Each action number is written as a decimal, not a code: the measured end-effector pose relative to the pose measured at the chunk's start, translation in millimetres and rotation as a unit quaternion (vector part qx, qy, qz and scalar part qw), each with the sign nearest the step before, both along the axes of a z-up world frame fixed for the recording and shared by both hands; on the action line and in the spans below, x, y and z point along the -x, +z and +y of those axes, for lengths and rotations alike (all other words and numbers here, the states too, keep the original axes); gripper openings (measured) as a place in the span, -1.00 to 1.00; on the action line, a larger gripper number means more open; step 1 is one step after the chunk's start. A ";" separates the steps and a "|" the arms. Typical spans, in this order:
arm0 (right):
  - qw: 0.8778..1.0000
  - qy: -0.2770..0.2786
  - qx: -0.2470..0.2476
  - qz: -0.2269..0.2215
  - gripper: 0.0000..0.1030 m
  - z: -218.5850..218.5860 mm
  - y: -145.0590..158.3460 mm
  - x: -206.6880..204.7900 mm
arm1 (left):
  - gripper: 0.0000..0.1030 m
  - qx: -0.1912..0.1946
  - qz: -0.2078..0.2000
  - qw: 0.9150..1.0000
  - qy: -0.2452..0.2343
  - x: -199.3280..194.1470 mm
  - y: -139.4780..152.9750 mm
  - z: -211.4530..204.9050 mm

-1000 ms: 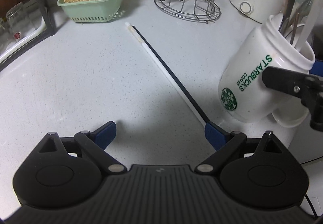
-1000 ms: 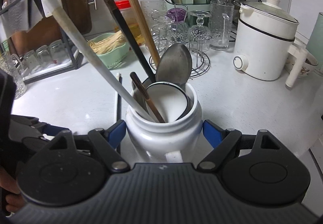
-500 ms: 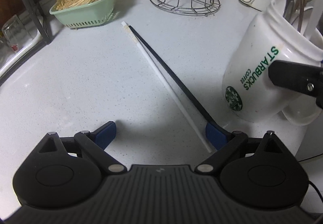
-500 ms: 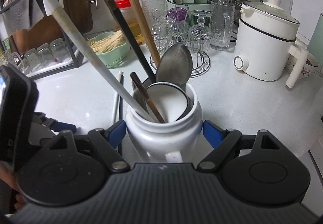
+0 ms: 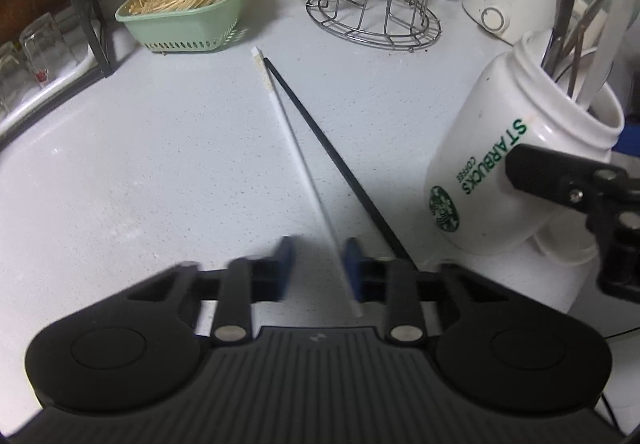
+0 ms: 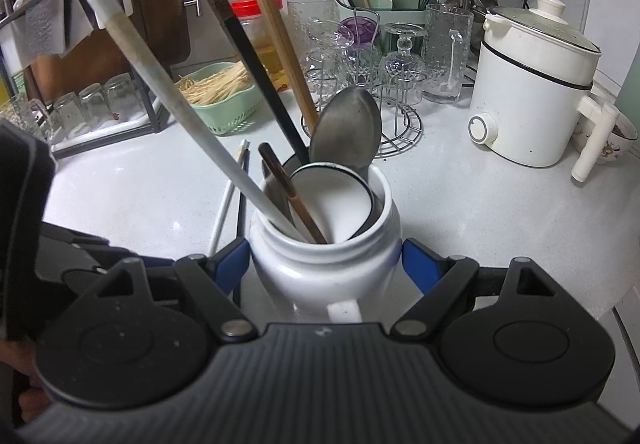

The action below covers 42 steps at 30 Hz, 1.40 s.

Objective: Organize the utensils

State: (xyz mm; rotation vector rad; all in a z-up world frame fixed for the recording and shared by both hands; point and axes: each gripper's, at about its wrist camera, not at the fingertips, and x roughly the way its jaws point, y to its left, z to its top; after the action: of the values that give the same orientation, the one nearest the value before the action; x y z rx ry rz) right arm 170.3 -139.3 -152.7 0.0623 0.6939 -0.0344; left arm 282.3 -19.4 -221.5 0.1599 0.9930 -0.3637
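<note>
A white chopstick (image 5: 294, 155) and a black chopstick (image 5: 340, 167) lie on the pale counter (image 5: 160, 163), diverging toward me. My left gripper (image 5: 318, 268) is low over their near ends, its blue fingers blurred and closing; the white chopstick runs between them against the right finger (image 5: 352, 264), the black one passes outside. My right gripper (image 6: 326, 264) is shut on the white Starbucks mug (image 6: 324, 268), also in the left wrist view (image 5: 516, 171). The mug holds a white-handled utensil (image 6: 180, 99), a black stick, a wooden stick and a metal spoon (image 6: 346, 127).
A green basket of thin sticks (image 5: 188, 15) stands at the back left. A wire rack of glasses (image 5: 376, 15) and a white cooker (image 6: 532, 91) stand behind. A dish rack with glasses (image 6: 80, 111) is at the far left. A green utensil caddy (image 6: 380, 3) is by the wall.
My left gripper's fingers have closed in from wide open to a narrow gap around the white chopstick's near end. The chopsticks have spread apart. The right gripper and mug have stayed put.
</note>
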 end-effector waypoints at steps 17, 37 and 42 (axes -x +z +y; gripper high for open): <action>0.999 0.046 0.006 -0.011 0.66 -4.8 -2.4 -3.9 | -0.94 0.060 0.085 0.992 0.067 44.6 8.4 33.6; 0.996 0.085 0.003 -0.026 0.66 -2.6 -5.5 -5.0 | -0.38 0.055 0.062 0.993 0.089 74.2 9.5 34.9; 0.996 0.081 0.001 -0.025 0.66 -1.9 -5.6 -5.0 | -0.69 0.034 0.052 0.997 0.048 65.8 6.9 19.1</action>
State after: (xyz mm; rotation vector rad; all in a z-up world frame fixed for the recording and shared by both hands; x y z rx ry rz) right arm 175.3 -141.2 -158.3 0.0040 0.6477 0.1217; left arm 216.4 -0.3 -214.6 0.0318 1.0858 -0.3186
